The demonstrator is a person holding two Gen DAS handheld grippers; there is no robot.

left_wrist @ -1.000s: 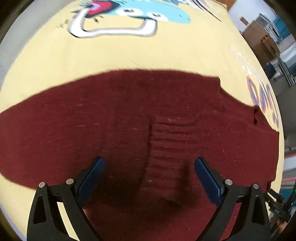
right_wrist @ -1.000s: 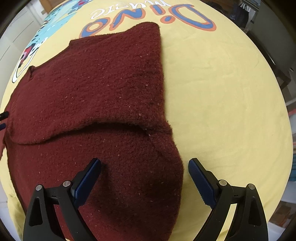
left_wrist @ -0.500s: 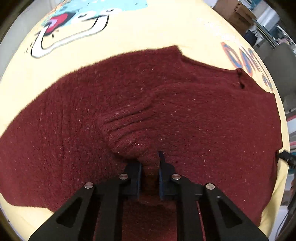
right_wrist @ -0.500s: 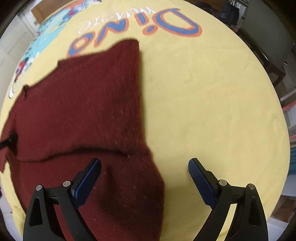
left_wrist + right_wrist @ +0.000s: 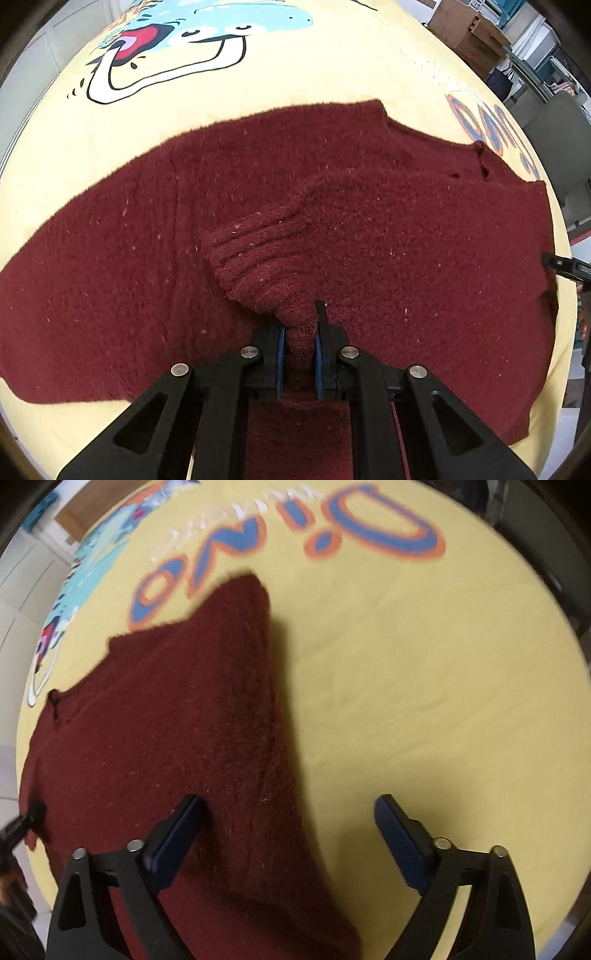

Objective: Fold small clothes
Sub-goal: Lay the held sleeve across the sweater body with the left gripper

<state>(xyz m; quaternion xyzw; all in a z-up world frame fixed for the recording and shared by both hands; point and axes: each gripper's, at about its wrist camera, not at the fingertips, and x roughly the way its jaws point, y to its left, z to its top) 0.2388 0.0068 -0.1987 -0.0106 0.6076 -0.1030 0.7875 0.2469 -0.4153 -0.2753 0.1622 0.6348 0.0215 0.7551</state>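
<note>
A dark red knitted sweater (image 5: 369,229) lies spread on a yellow printed cloth (image 5: 295,66). One sleeve is folded over the body, with its ribbed cuff (image 5: 258,254) near the middle. My left gripper (image 5: 298,332) is shut on the edge of that cuff and holds it slightly raised. In the right wrist view the sweater (image 5: 166,720) fills the left half. My right gripper (image 5: 288,834) is open and empty, low over the sweater's right edge, its left finger over the knit and its right finger over bare cloth (image 5: 424,701).
The yellow cloth carries a cartoon dinosaur print (image 5: 177,55) at the far left and "Dino" lettering (image 5: 295,542) at the far right. A cardboard box (image 5: 465,33), a grey chair (image 5: 557,140) and shelving stand beyond the table's far right edge.
My left gripper closed on the ribbed cuff and has lifted it a little. My right gripper, still open, has moved toward the sweater's right edge, and the view there has shifted.
</note>
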